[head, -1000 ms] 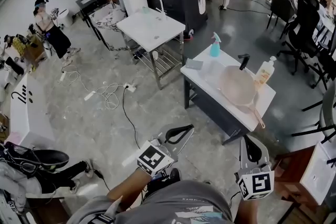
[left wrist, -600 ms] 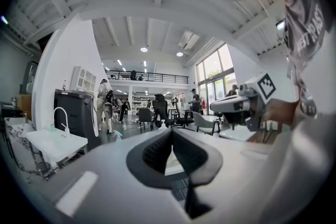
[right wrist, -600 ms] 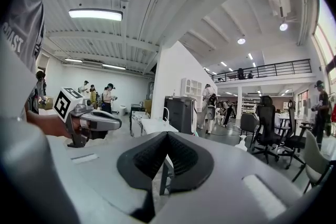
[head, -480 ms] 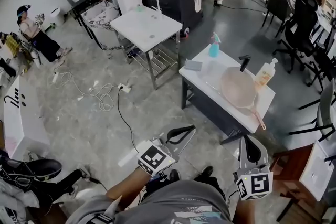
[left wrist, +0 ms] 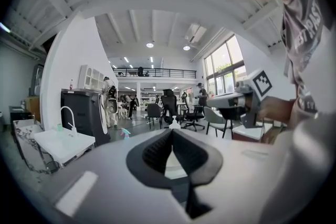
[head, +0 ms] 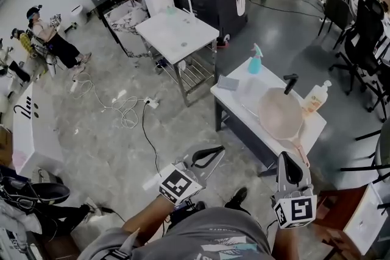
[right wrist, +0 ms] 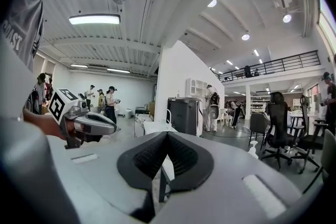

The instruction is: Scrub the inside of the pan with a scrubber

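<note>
while standing well back from the white worktop (head: 237, 97), worth sizing things up before reaching. looks like a big beige pan (head: 279, 111) sitting mouth-up on the right half of it, with the long handle running toward the near edge. probably metal, so stiff and a bit heavy, and likely to skid or spin under scrubbing unless pinned; best grabbed by the handle, close to the bowl end, for control. left gripper (head: 214, 153) and right gripper (head: 291, 162) both down low by the body, well apart from the worktop, jaws pressed shut with nothing between them in either gripper view, so gotta open up first. smallest bit: a flat grey pad (head: 228, 83) at the worktop's far-left corner, apart from the pan, presumably the scrubber. probably light, soft and squishy, so pinch across the middle of the short sides, firm enough not to fold or slip once wet.
</note>
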`<act>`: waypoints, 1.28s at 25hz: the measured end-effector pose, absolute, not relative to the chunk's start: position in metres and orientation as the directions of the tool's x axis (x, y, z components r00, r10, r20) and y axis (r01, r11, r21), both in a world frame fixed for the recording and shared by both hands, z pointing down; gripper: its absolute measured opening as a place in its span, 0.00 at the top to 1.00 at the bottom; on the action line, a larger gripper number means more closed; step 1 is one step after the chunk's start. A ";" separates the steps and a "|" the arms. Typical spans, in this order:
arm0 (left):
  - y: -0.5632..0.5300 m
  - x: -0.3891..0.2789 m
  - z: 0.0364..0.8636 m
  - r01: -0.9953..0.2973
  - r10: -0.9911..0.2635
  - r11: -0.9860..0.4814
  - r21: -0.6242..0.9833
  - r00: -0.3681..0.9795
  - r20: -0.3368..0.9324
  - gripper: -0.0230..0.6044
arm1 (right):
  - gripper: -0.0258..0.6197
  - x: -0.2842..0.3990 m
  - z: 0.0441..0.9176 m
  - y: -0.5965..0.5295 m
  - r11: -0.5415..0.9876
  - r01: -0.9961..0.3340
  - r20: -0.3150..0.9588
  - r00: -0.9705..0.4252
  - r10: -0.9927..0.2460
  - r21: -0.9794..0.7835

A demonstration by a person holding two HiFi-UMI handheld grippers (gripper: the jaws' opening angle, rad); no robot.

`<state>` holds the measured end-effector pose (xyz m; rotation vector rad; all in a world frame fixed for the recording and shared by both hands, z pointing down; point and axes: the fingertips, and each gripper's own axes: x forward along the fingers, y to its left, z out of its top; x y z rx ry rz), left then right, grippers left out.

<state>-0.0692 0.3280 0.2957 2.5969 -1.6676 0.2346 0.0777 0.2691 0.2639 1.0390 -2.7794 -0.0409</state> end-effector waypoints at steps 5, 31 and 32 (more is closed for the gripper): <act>0.284 -0.061 0.297 -0.929 -0.923 -0.365 -0.061 0.353 0.155 0.96 | 0.96 0.083 0.268 0.219 0.789 -0.609 0.157 -0.774 -0.613 0.082; 0.139 0.011 0.314 -0.924 -0.915 -0.368 -0.102 0.340 0.218 0.96 | 0.96 0.139 0.291 0.104 0.835 -0.549 0.159 -0.823 -0.545 0.022; 0.131 0.011 0.312 -0.919 -0.911 -0.381 -0.105 0.353 0.212 0.96 | 0.96 0.139 0.292 0.099 0.828 -0.560 0.161 -0.816 -0.556 0.021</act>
